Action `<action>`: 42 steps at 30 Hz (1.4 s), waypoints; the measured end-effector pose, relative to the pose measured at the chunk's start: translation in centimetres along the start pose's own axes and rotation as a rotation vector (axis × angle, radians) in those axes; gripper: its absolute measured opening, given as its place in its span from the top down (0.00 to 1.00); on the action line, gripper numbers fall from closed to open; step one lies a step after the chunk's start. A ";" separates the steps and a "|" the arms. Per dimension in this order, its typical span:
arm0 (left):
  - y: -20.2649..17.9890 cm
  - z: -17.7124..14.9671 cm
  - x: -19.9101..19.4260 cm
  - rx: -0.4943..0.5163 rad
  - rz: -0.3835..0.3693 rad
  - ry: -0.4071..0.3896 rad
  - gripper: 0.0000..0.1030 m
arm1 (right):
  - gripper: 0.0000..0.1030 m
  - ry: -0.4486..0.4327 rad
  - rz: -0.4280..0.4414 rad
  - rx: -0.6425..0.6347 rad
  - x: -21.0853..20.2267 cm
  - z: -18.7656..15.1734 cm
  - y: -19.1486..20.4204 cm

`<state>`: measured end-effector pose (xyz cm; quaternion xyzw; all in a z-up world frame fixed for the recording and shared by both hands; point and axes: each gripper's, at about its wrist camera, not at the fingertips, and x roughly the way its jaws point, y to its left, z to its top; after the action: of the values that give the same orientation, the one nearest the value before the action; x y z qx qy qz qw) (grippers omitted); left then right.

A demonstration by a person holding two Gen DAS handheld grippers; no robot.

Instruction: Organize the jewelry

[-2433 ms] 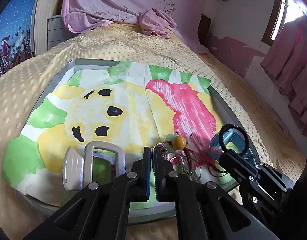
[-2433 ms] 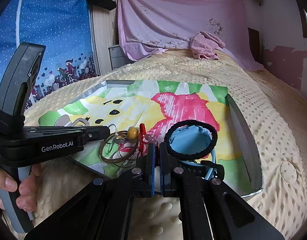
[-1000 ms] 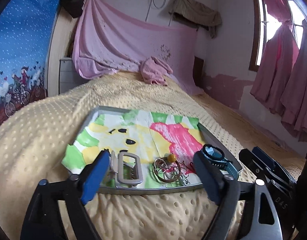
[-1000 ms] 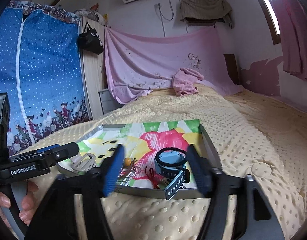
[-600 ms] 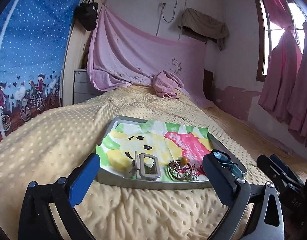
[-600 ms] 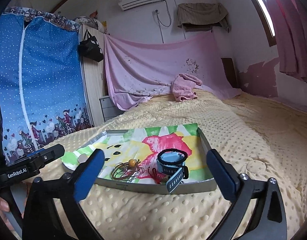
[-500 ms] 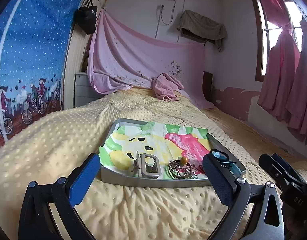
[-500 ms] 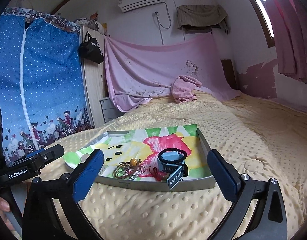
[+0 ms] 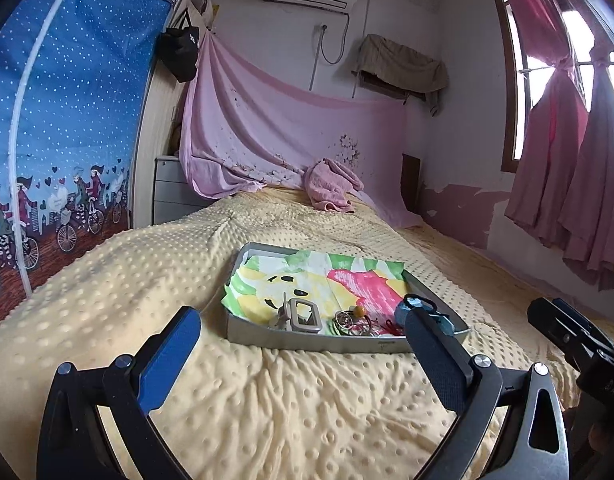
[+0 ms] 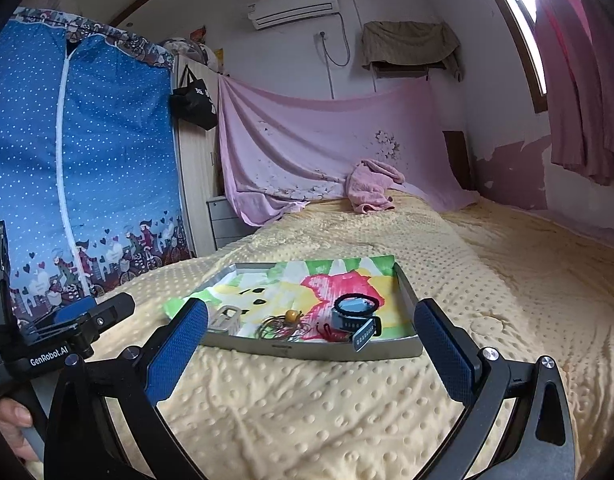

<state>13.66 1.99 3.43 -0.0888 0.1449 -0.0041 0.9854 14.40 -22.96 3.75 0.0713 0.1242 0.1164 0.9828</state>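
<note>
Left tool (image 9: 303,344) spread, empty | right tool (image 10: 311,338) spread, empty | watch (image 9: 427,312) — half hidden behind pad

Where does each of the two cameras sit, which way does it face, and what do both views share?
Left wrist view: sits on the left gripper, looks forward over the yellow bedspread at the metal tray; its open fingers show, the right gripper at the right edge.
Right wrist view: sits on the right gripper, faces the same tray; its open fingers show, the left gripper and a hand at the left.
Shared: tray, watch, bangles, pink sheet.
</note>
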 end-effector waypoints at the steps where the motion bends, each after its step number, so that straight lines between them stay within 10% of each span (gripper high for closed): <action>1: 0.1 0.0 -0.5 0.003 -0.003 -0.003 0.00 | 0.01 -0.002 -0.001 -0.003 -0.4 0.1 0.2; 22: 0.7 -3.0 -8.9 0.080 0.008 -0.004 0.00 | 0.01 0.015 -0.022 -0.021 -10.3 -3.2 3.0; 42: 1.6 -5.2 -8.9 0.107 0.059 -0.001 0.00 | 0.01 0.030 -0.055 -0.042 -9.5 -5.2 2.2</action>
<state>3.66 2.96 0.76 -0.0316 0.1466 0.0172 0.9885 3.58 -22.60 1.29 0.0455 0.1382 0.0929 0.9850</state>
